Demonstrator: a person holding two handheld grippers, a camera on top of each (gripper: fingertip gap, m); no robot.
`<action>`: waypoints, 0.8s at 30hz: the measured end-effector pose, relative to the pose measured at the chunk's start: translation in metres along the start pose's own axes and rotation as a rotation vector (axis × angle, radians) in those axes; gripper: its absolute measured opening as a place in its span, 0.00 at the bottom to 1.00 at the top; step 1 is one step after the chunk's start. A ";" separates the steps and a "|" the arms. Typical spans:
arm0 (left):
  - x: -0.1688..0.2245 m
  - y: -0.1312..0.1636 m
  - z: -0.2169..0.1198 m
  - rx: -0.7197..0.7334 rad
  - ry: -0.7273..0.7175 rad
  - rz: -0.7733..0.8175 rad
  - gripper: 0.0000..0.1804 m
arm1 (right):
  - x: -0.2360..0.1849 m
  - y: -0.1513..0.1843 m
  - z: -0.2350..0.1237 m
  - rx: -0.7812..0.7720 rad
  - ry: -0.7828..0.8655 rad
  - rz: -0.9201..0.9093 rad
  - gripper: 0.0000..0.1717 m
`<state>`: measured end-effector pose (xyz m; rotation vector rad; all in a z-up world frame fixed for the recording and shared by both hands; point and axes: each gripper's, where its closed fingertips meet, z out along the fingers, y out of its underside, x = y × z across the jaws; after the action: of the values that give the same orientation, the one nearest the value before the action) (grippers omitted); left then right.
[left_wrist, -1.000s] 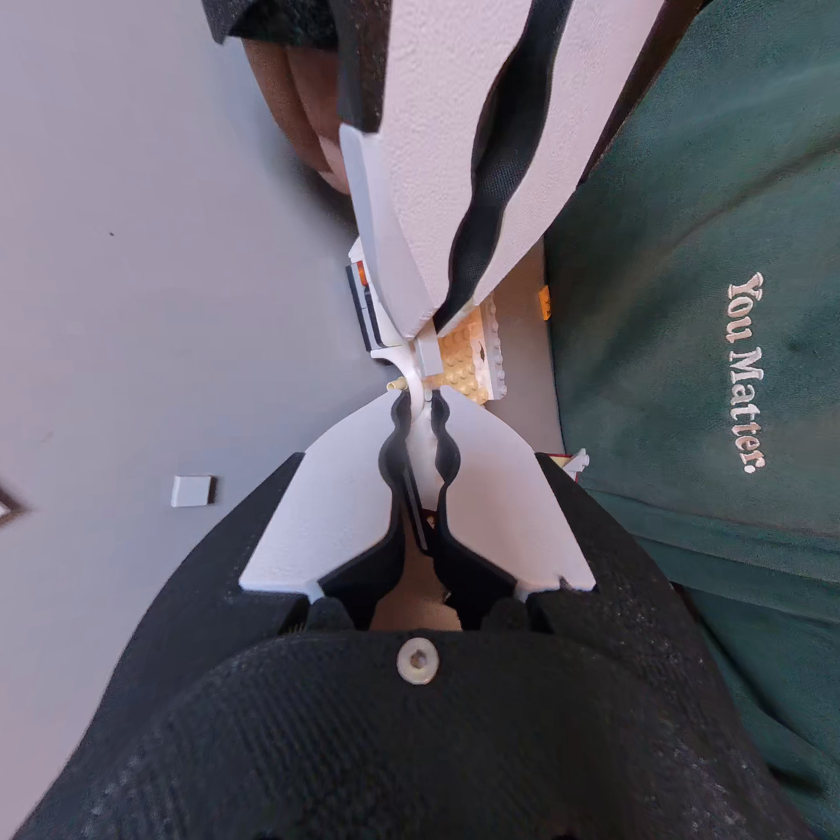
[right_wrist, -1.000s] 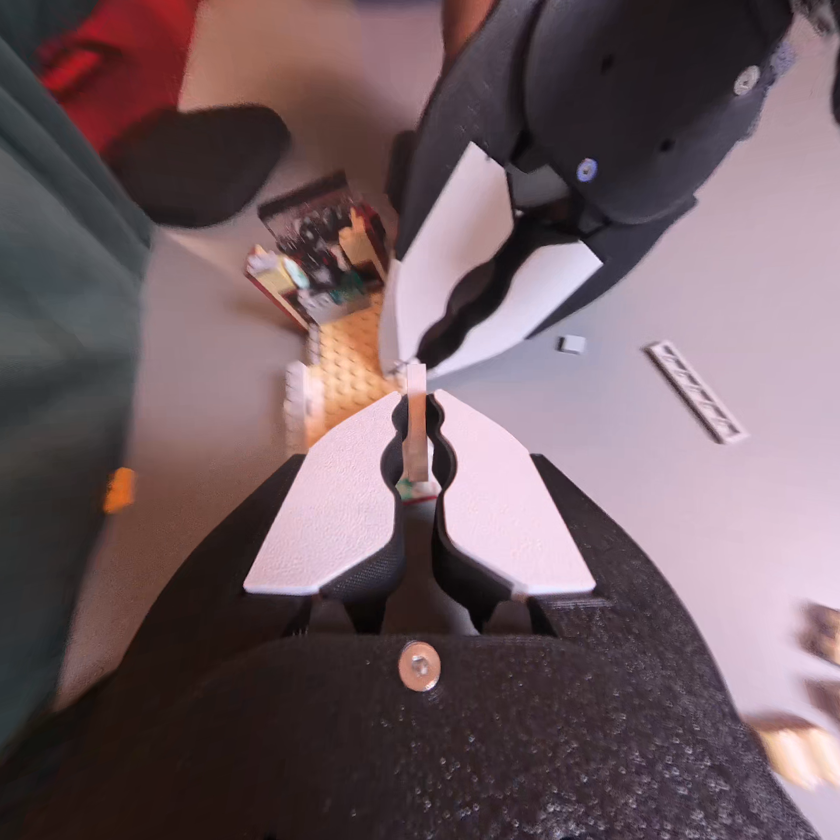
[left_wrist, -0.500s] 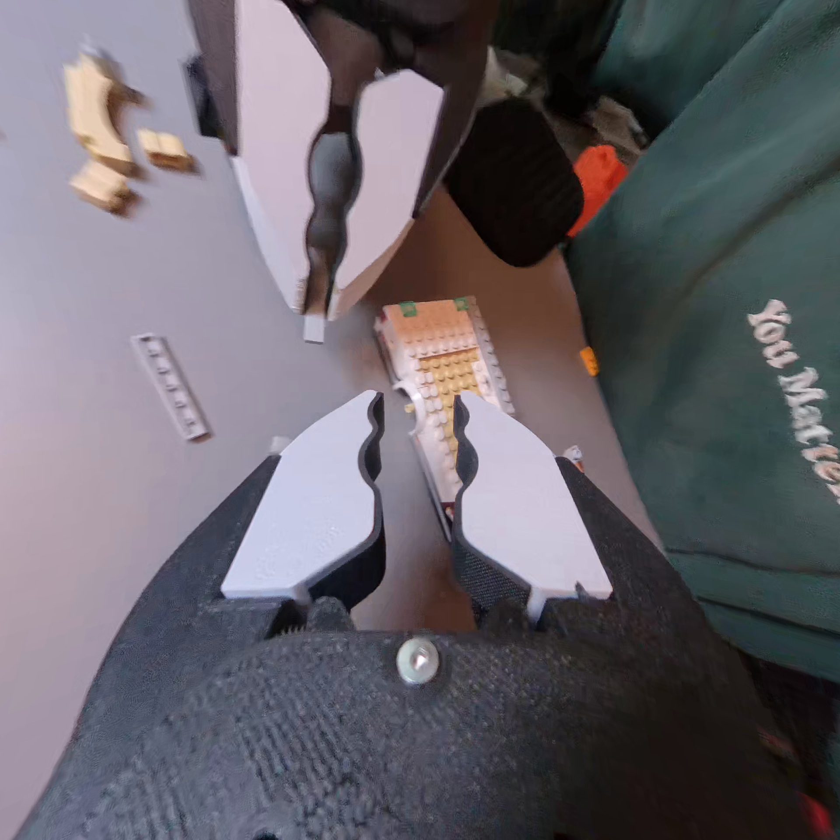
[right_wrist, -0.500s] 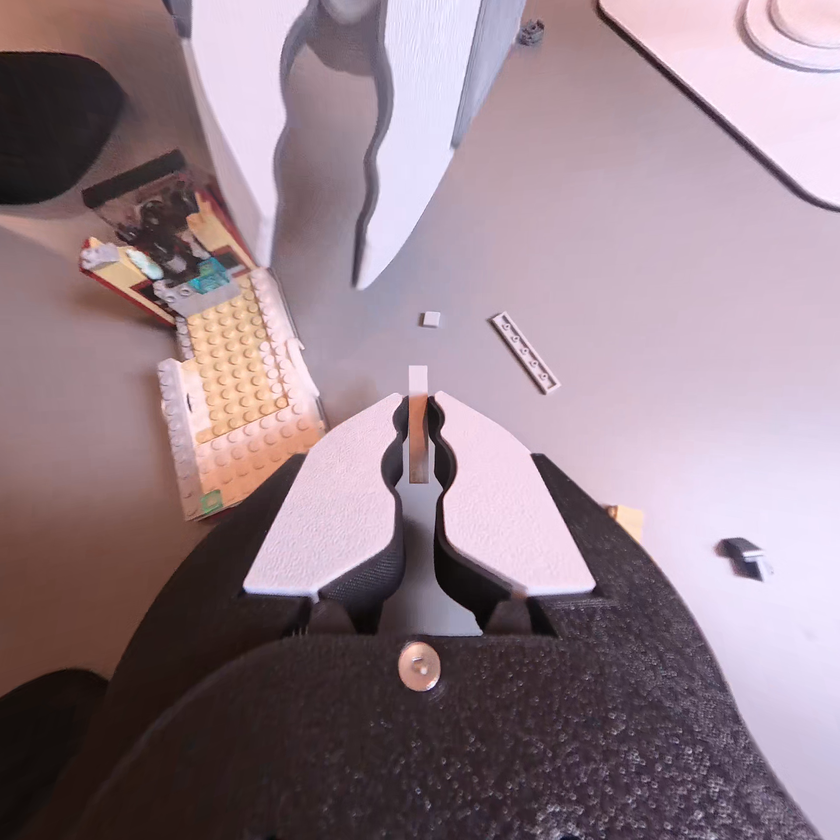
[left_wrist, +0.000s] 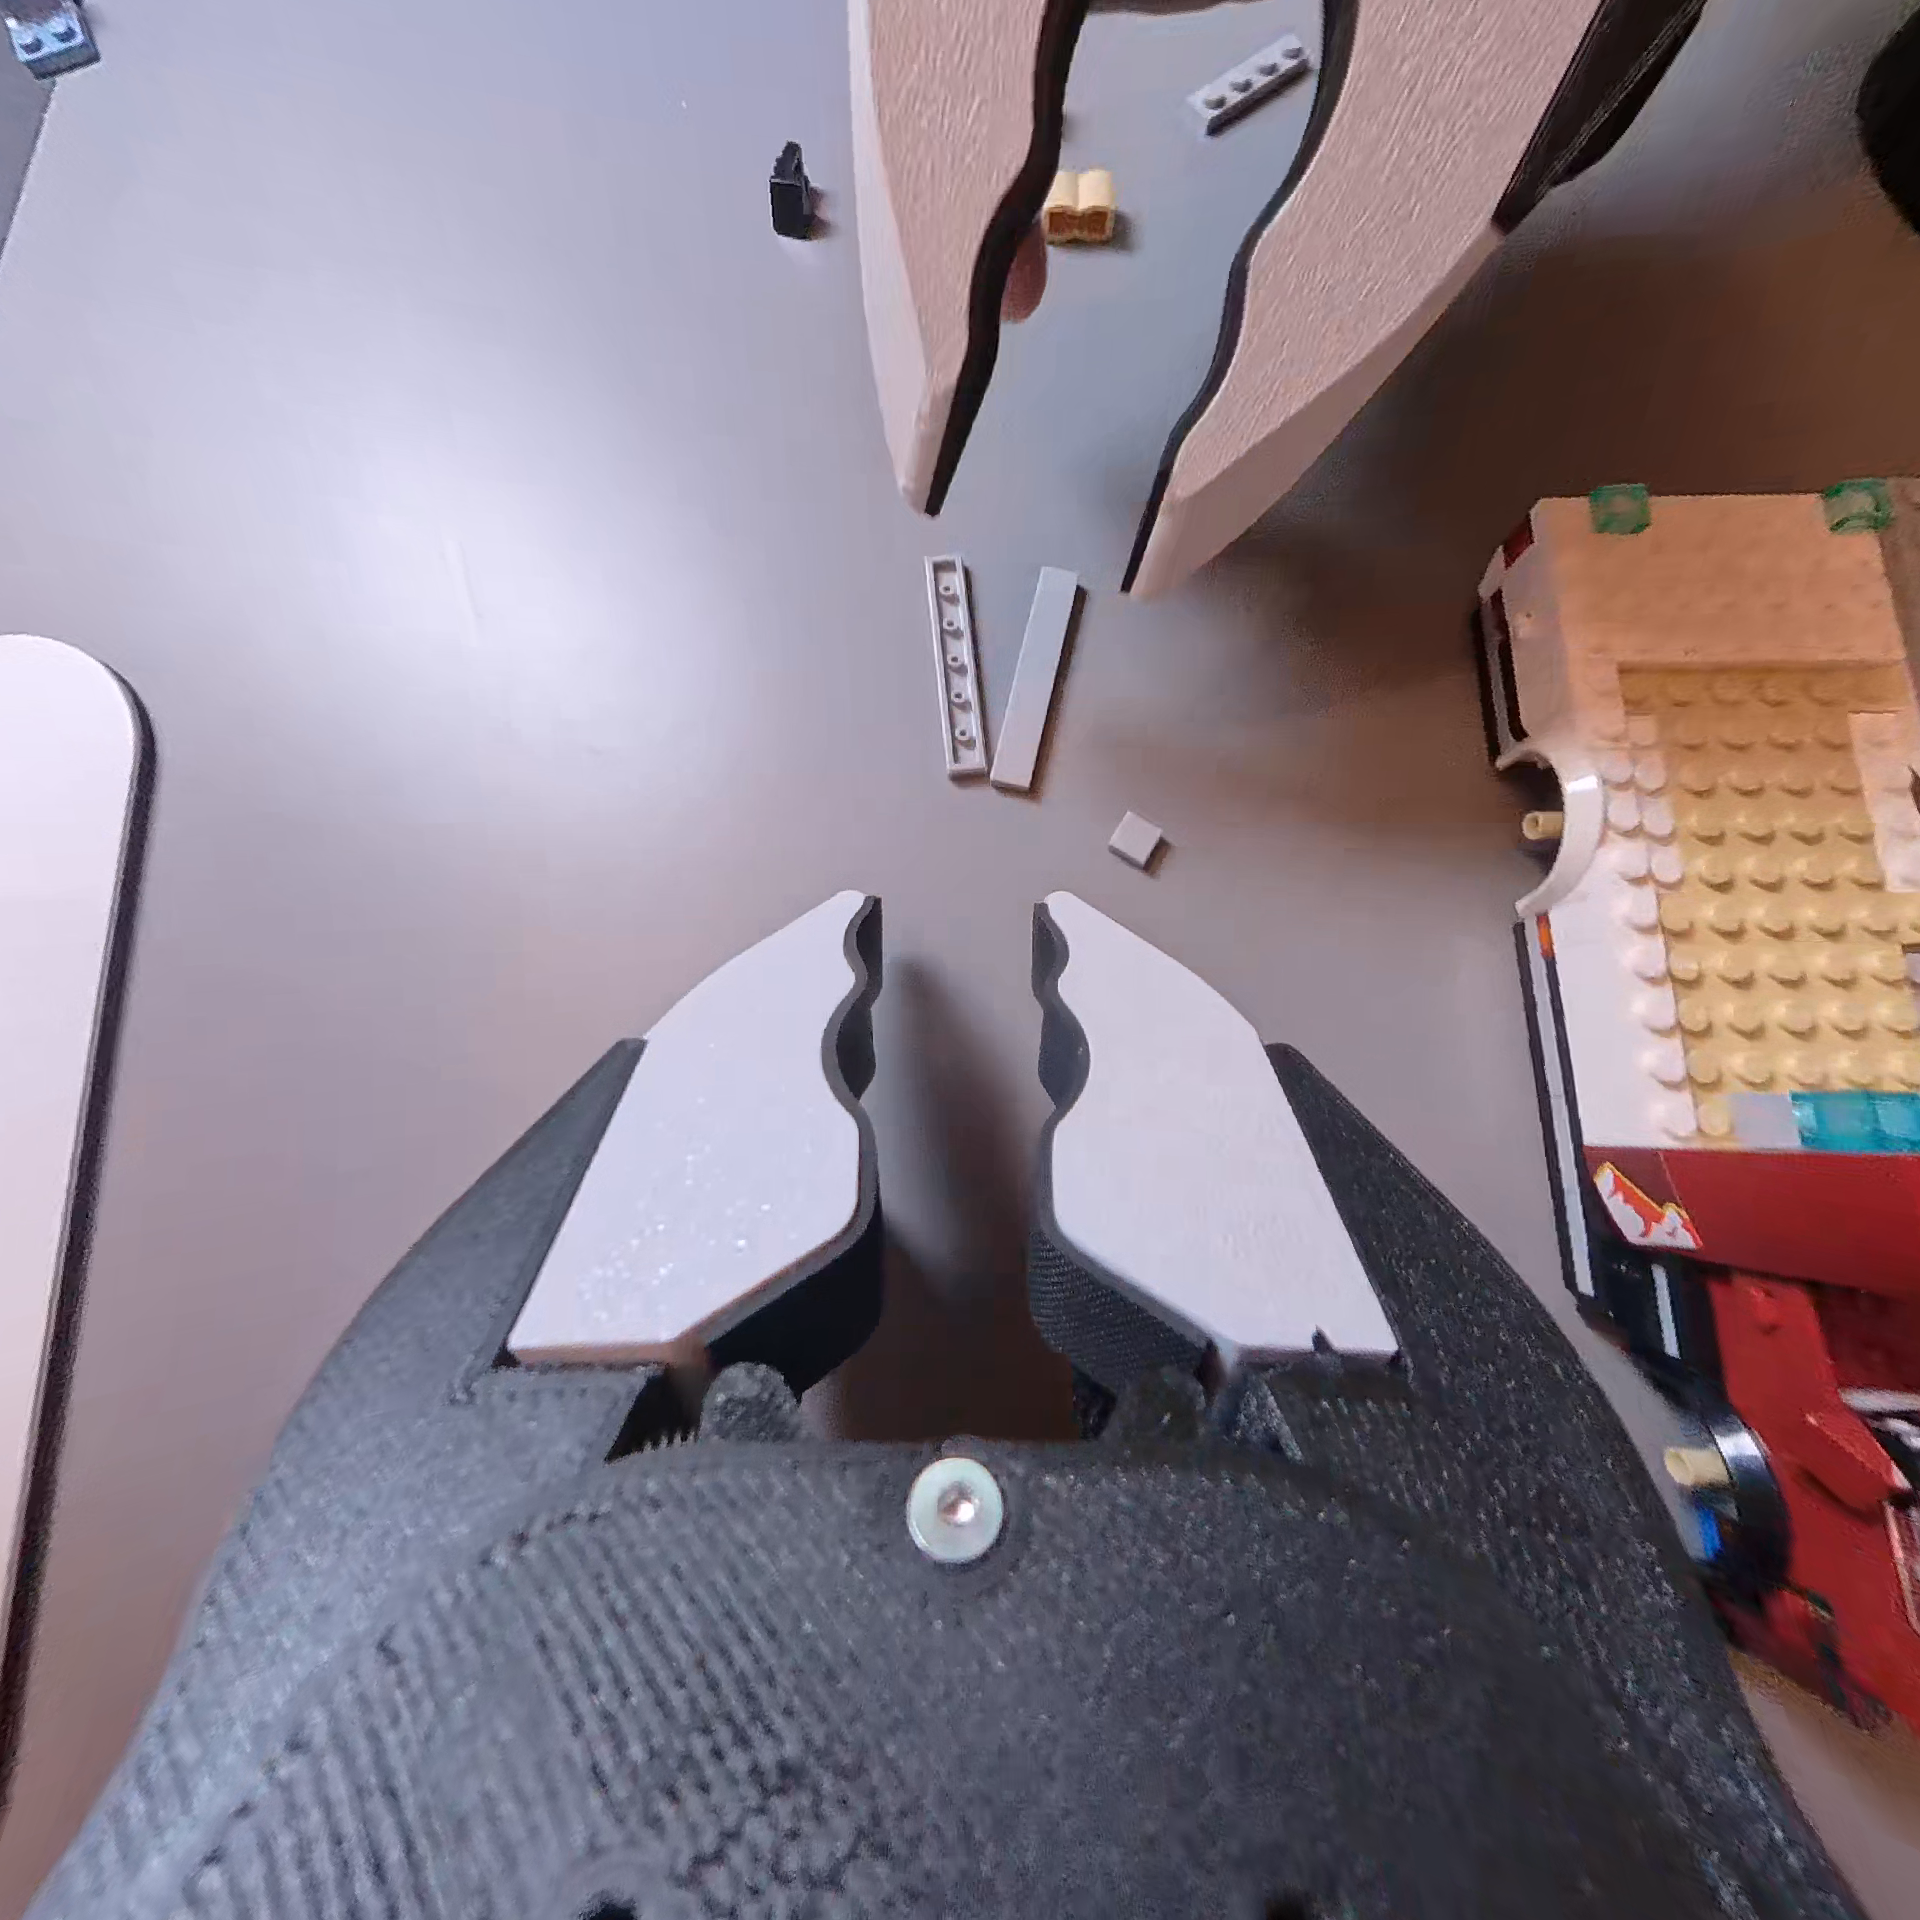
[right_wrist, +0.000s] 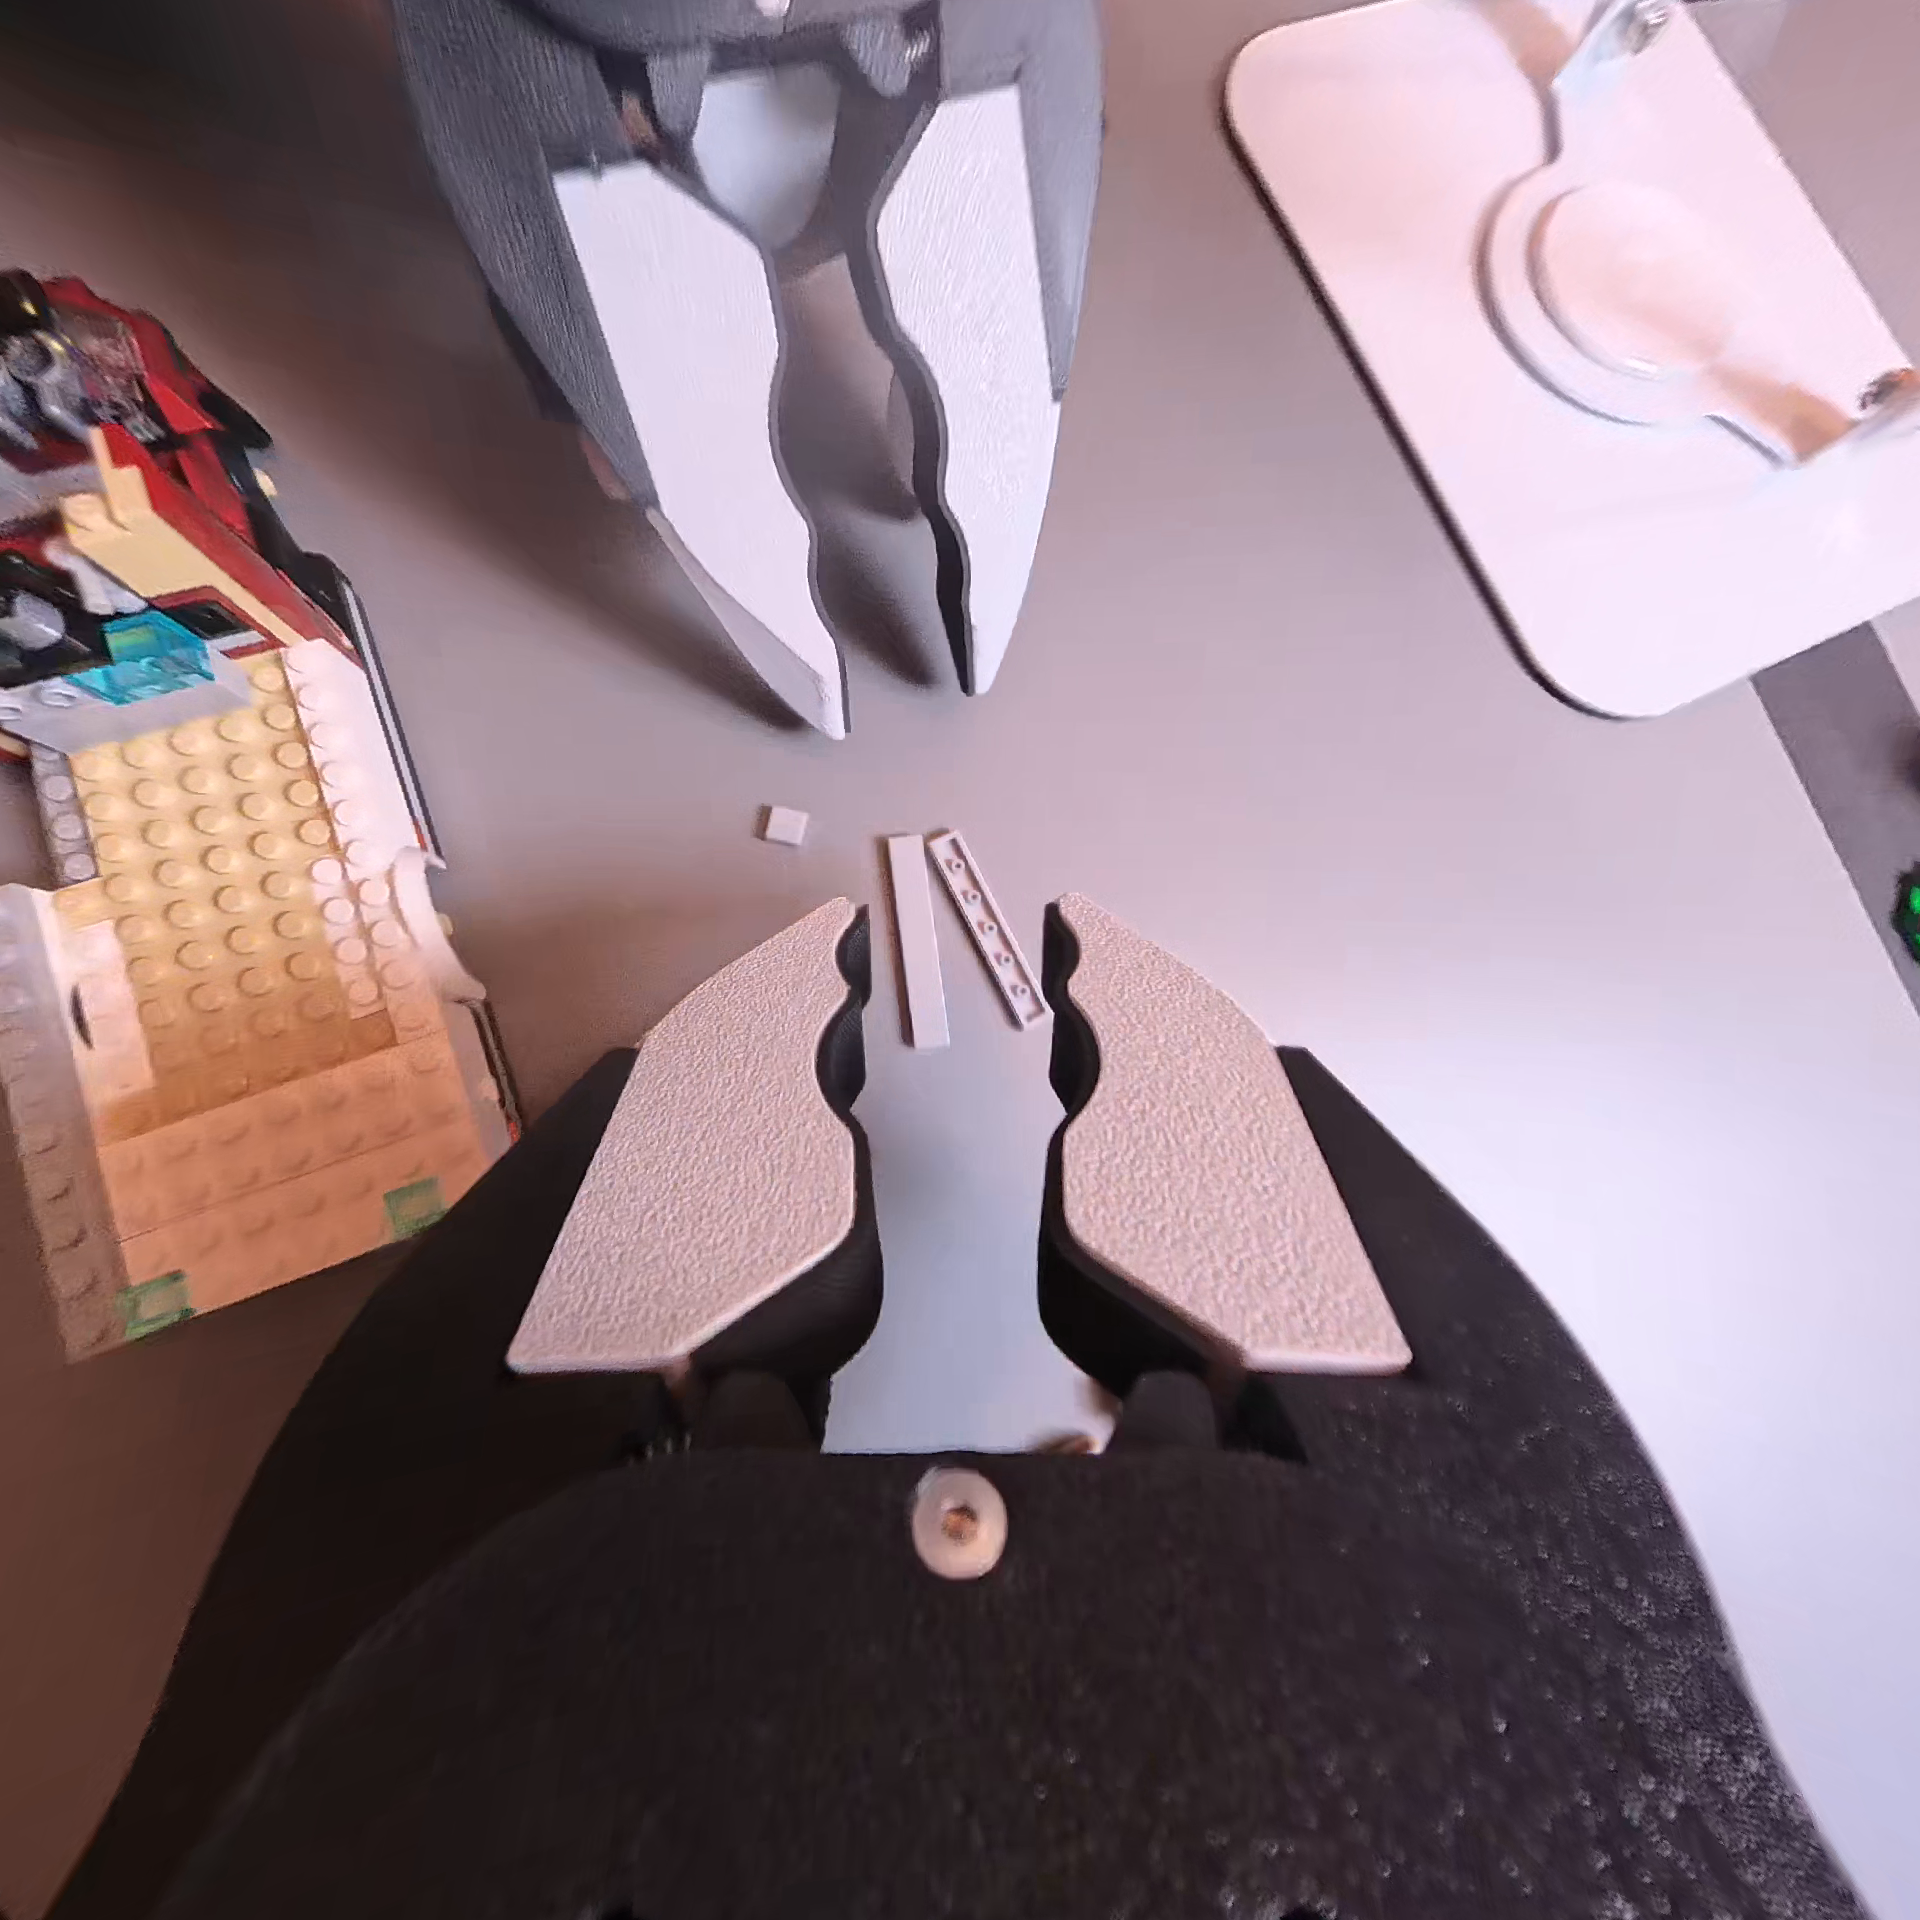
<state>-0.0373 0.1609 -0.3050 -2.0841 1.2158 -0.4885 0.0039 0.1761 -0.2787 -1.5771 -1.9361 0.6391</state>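
Hovering: both grippers over the grey table (left_wrist: 416, 416), tips facing each other, nothing in either grasp.
Left gripper (left_wrist: 956, 909): jaws parted, bare table between the pads; nearest piece is the small square grey tile (left_wrist: 1138, 837) at 1 o'clock of its tips.
Right gripper (right_wrist: 954, 914): jaws parted; the smooth grey strip (right_wrist: 916, 940) and the studded grey strip (right_wrist: 987, 928) lie flat on the table between its fingertips, gap on both sides, pads not pressing.
Strips: side by side, near ends almost touching, splaying apart toward the far ends.
Model: partly built brick vehicle (left_wrist: 1704, 883), tan studs, white edge, red section, at 3 o'clock of the left gripper.
Other: white pad (right_wrist: 1558, 364) at 1 o'clock in the right view; tan brick (left_wrist: 1081, 208) and black piece (left_wrist: 792, 192) farther out.
Change: half a second ago the right gripper was pinching the smooth strip; now it lies released on the table. Left gripper opening is about the same.
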 end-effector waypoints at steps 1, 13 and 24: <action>0.000 -0.003 0.004 0.003 0.004 0.001 0.16 | 0.001 0.001 -0.007 0.017 0.011 0.023 0.18; 0.006 -0.025 0.036 -0.223 0.094 0.080 0.16 | -0.024 0.051 -0.074 0.200 0.085 0.307 0.15; 0.019 -0.018 0.017 -0.117 0.021 0.050 0.09 | -0.049 0.048 -0.085 0.298 0.065 0.309 0.14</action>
<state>-0.0061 0.1566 -0.3050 -2.1456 1.3336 -0.4264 0.1043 0.1388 -0.2547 -1.6905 -1.4802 0.9426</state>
